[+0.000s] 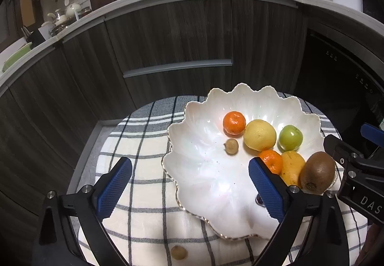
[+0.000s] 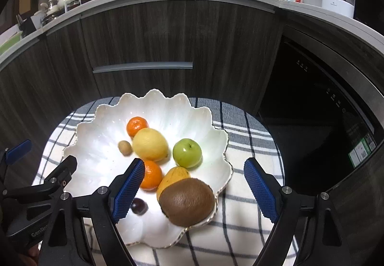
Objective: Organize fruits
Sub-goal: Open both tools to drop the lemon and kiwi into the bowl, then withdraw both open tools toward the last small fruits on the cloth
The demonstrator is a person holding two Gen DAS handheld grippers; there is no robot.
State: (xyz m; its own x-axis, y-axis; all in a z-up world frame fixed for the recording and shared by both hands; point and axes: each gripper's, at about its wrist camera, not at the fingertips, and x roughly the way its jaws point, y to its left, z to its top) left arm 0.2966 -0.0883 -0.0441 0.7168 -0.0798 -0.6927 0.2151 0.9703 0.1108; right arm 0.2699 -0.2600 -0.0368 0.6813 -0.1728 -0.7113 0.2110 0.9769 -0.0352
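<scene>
White and scalloped, the bowl (image 2: 100, 122) on the checked cloth (image 1: 134, 141) already holds most fruit, the big kiwi (image 2: 187, 201) perched at its rim. One small brown fruit (image 1: 178, 252) lies on the cloth outside. Left hand-held gripper (image 1: 189, 186) and right hand-held gripper (image 2: 194, 191) are both spread, holding nothing. Best approach it from above with the left, straddle, and pinch gently.

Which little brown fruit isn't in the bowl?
The small brown fruit lying on the checked cloth, outside the white bowl; its twin sits inside.
</scene>
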